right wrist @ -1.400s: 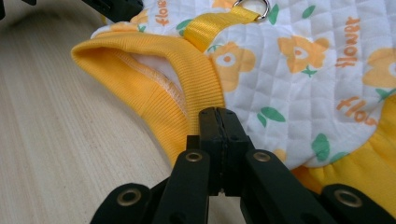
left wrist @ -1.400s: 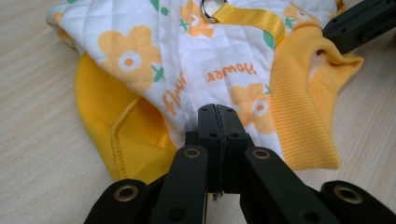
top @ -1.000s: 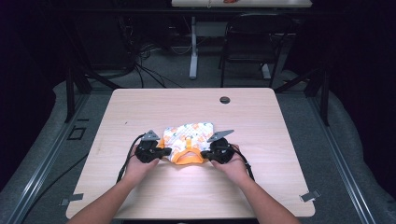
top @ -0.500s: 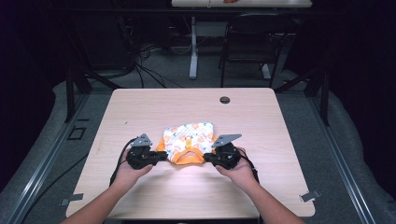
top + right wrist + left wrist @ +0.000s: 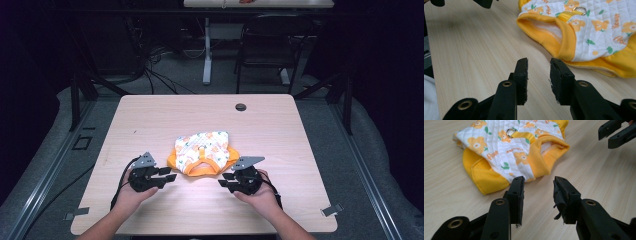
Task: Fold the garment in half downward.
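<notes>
A small quilted pet garment, white with orange flowers and yellow trim, lies flat on the wooden table; it has a metal ring on a yellow strap. My left gripper sits just left of it and my right gripper just right, both pulled back off the cloth. Their jaws have just been opening and nothing is between them. In the left gripper view the garment lies beyond my open left gripper. In the right gripper view the garment lies beyond my open right gripper.
A round cable grommet sits near the table's far edge. Beyond the table are a chair, a desk leg and floor cables. Bare wood surrounds the garment.
Both grippers let go of the garment's yellow edge, opened, and drew back toward the near edge and apart. The garment now lies flat and free.
</notes>
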`<move>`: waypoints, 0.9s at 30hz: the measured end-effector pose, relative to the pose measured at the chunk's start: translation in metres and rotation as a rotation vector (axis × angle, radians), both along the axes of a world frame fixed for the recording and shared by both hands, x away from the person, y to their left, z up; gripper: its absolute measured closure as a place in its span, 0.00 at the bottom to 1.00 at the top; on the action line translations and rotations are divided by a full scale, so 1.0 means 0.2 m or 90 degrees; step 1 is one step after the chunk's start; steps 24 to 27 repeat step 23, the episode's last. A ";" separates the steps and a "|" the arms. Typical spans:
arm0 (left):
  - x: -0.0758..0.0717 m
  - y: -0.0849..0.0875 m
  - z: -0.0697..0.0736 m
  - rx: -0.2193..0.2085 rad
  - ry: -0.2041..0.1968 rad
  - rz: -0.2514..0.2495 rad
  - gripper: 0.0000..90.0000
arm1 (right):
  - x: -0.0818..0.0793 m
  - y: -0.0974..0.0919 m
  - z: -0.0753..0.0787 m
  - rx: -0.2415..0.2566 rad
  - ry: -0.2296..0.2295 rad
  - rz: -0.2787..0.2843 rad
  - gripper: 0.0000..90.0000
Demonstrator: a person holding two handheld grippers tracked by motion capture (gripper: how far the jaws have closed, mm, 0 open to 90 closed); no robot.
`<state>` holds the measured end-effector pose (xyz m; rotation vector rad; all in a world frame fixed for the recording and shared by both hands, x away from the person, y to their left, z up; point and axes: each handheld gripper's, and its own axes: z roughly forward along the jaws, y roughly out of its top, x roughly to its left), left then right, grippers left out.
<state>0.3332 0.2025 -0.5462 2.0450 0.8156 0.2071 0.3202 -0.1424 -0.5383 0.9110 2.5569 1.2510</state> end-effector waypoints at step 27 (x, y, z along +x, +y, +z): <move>-0.07 0.03 -0.09 0.007 -0.019 0.003 0.67 | -0.08 0.00 -0.14 -0.045 -0.036 -0.011 0.65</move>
